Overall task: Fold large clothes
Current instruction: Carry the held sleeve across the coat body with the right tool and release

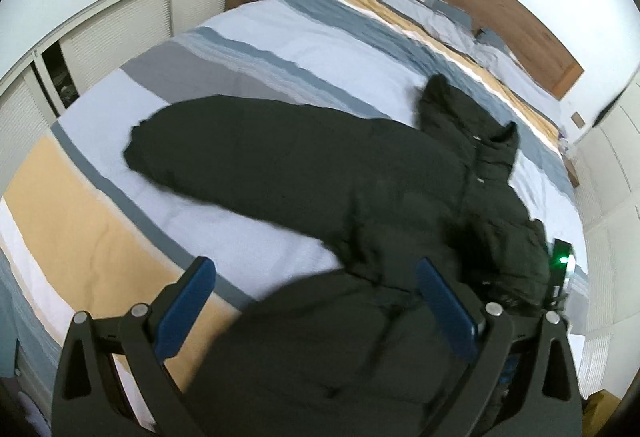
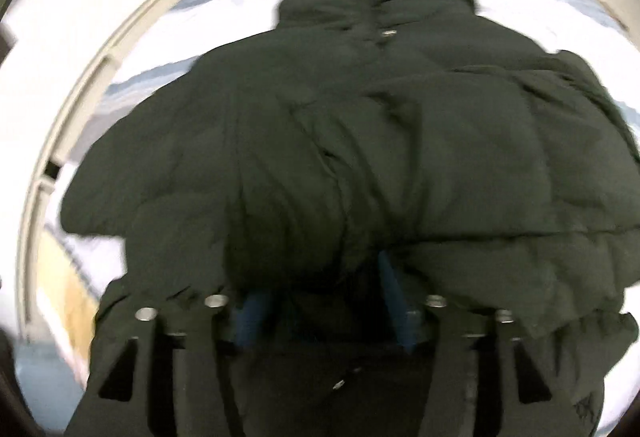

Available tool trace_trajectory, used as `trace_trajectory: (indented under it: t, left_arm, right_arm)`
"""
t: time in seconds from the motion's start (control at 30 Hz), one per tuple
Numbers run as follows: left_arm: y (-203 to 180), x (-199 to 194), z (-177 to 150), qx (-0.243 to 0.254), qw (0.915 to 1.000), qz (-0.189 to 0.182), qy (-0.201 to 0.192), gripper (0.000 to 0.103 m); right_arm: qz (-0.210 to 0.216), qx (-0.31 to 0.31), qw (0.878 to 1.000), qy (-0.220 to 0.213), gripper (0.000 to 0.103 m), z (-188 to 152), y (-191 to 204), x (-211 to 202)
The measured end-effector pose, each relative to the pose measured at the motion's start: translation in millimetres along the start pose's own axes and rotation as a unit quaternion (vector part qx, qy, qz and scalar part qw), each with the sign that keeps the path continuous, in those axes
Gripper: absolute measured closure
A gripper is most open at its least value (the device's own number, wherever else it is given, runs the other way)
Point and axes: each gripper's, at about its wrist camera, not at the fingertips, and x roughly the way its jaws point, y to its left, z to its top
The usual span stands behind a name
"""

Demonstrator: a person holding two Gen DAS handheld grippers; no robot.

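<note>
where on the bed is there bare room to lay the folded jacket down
Free: the striped duvet between the black jacket and the pillows, and the strip beyond the outstretched sleeve toward the wardrobe doors. Crowded: the near edge, where the jacket bunches around both tongs.

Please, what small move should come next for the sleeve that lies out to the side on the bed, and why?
Probably bring the left gripper, which stands open over the jacket, toward the sleeve and grasp near its cuff, to fold it across the body. That sleeve lies spread out on the striped bedcover, while the rest is already bunched together. The right gripper is low in the fabric, jaws apart.
</note>
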Motion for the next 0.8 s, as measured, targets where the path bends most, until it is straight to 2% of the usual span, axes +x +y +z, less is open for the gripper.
trace_trajectory:
  t: [0.1, 0.17, 0.3, 0.47, 0.63, 0.8]
  left_arm:
    - [-40.7, -3.5, -7.4, 0.022, 0.9997, 0.005, 0.0, 0.001]
    - [-68.9, -1.8, -10.4, 0.037, 0.9992, -0.003, 0.015, 0.001]
    - [-127.4, 2.5, -15.5, 0.057, 0.9979, -0.013, 0.026, 0.001]
    - [-197.5, 20.4, -20.1, 0.099, 0.9943, -0.03, 0.026, 0.001]
    - [-255.4, 82.8, -23.2, 0.133, 0.989, -0.047, 0.047, 0.001]
    - [-291.9, 149.3, -28.2, 0.142, 0.9858, -0.053, 0.072, 0.001]
  right_arm:
    - [0.038, -0.033, 0.999, 0.0, 0.04, -3.5, 4.4, -16.4]
    - [0.05, -0.048, 0.998, -0.01, 0.039, -6.8, -0.6, -33.7]
    - [0.063, -0.053, 0.995, -0.049, 0.039, -2.3, -35.4, -86.6]
    - [0.021, -0.029, 0.996, -0.084, 0.037, 10.7, -99.3, -128.5]
    - [-0.038, -0.006, 0.995, -0.088, 0.037, 19.0, -155.3, -130.8]
    - [-0.06, 0.018, 0.995, -0.081, 0.037, 21.3, -179.8, -118.1]
